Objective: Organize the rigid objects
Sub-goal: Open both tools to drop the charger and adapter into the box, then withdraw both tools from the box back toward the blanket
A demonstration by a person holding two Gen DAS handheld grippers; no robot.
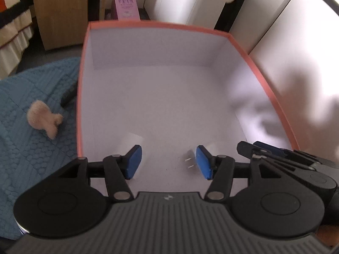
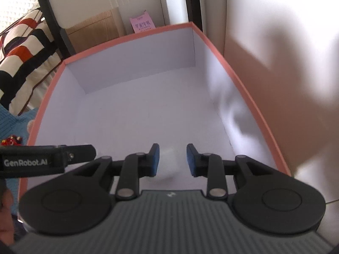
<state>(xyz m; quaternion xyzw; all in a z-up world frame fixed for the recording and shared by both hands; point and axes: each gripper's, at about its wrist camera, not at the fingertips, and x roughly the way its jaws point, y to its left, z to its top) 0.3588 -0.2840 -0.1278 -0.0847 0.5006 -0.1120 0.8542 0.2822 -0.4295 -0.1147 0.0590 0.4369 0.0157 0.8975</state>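
Observation:
A large box with a salmon-pink rim and white inside fills both views; its rim also shows in the right wrist view. My left gripper is open over the box's near end. A white plug with two metal prongs lies on the box floor beside its right pad. My right gripper is open, and a white rounded object lies on the box floor between its fingers. The right gripper's side shows at the left wrist view's right edge.
A teal quilted cover lies left of the box with a beige plush toy and a dark object on it. A white wall runs along the box's right side. A pink carton and cardboard box stand behind.

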